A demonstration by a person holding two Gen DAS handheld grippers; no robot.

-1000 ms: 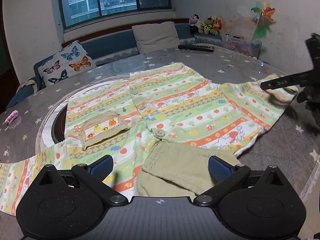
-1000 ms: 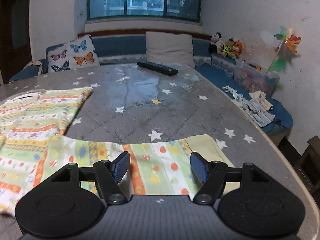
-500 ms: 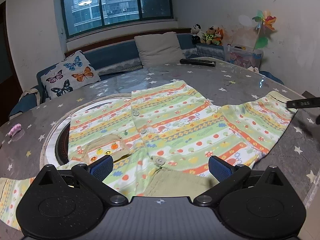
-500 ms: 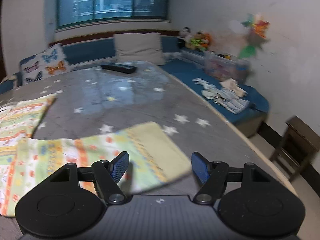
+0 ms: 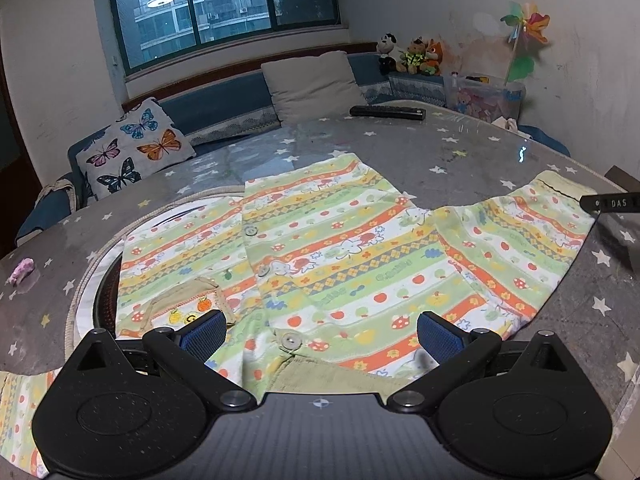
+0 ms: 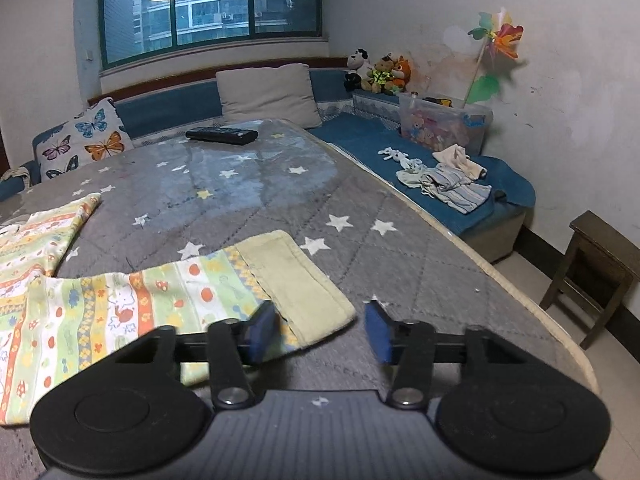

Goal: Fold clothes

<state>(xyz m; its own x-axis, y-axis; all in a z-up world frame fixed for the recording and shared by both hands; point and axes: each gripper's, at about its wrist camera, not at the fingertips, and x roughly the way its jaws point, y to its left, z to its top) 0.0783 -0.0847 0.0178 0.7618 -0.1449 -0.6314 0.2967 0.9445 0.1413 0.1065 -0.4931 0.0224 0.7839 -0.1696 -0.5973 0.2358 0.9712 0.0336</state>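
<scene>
Your left gripper [image 5: 320,330] hung spread wide over the striped shirt [image 5: 344,256] lying flat on the starry table [image 5: 460,152], while only your right view showed the right gripper [image 6: 320,330], released, apparently just above the sleeve cuff [image 6: 296,276].

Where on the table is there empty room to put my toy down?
Bare table lies between the remote and the striped shirt's cuff, and along the edge right of that cuff. The shirt crowds the left side.
</scene>
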